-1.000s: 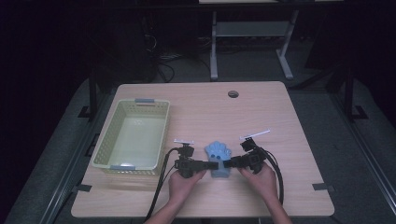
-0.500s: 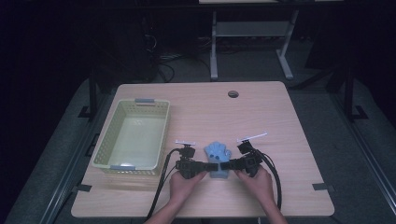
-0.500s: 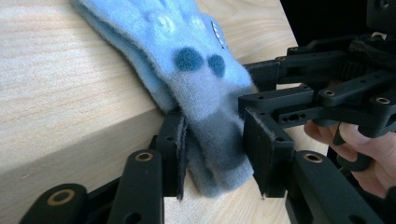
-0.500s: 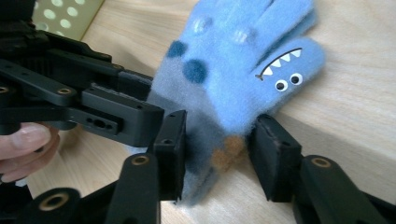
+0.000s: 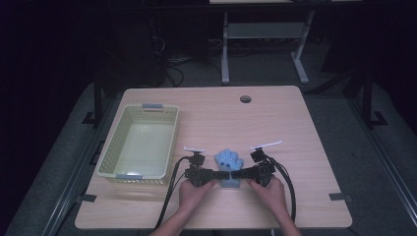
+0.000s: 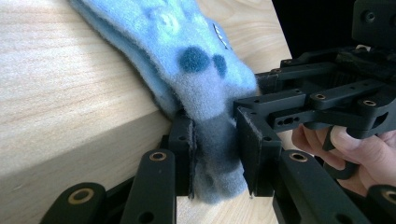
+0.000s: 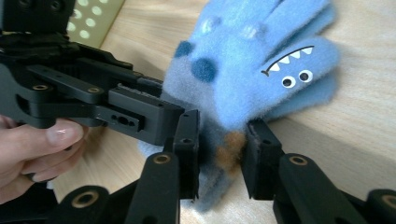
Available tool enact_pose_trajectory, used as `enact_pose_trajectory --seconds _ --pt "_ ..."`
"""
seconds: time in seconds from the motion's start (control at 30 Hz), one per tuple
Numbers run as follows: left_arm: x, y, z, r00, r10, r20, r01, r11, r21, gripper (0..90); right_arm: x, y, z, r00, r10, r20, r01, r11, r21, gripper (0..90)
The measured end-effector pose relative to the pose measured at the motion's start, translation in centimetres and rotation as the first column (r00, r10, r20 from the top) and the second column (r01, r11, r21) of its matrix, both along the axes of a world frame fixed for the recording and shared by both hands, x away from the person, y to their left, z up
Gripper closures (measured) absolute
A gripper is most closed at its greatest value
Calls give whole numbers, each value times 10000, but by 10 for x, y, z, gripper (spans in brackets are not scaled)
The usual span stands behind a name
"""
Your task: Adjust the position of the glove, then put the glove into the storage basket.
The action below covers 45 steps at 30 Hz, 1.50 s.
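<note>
A fuzzy blue glove with dark spots and small monster faces lies flat near the table's front edge, fingers pointing away from me. My left gripper comes at its cuff from the left and my right gripper from the right. In the left gripper view the cuff fills the gap of the left gripper, both pads against it. In the right gripper view the right gripper pinches the cuff below the glove's fingers. Both pairs of jaws have just been closing with the glove between them.
A pale green slotted basket stands to the left of the glove, with nothing in it. The wooden table has a cable hole near its far edge. Black cables trail from both grippers toward me.
Both pairs of jaws have narrowed onto the glove's cuff. The hands and the glove have stayed about where they were.
</note>
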<state>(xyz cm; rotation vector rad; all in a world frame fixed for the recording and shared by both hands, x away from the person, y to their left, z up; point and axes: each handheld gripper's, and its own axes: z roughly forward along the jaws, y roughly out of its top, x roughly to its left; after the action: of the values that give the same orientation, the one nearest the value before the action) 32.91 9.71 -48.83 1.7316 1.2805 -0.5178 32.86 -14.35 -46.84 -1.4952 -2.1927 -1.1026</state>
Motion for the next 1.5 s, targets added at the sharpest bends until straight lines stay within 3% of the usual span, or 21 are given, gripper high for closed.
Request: enact_pose_trajectory --seconds 0.17,0.37,0.7,1.03,1.5 --pt "2 0 -1 10000 -54 21 54 9999 -135 715 1 -3 -2 9997 -21 -223 31 9991 420 737" --pt "5 1 1 9996 -280 -26 279 9993 -256 716 1 -4 0 9999 98 -137 -92 9991 422 744" --pt "5 -2 9 9986 -439 283 447 9986 -276 716 -1 -5 8 9994 218 257 -222 9996 155 749" --pt "2 1 21 9962 -603 629 632 9969 -458 717 -6 -3 26 9968 304 737 -308 9995 38 750" --pt "-1 15 41 9919 -668 1078 737 9954 -615 716 -7 9 51 9930 571 1033 -564 9984 -92 750"
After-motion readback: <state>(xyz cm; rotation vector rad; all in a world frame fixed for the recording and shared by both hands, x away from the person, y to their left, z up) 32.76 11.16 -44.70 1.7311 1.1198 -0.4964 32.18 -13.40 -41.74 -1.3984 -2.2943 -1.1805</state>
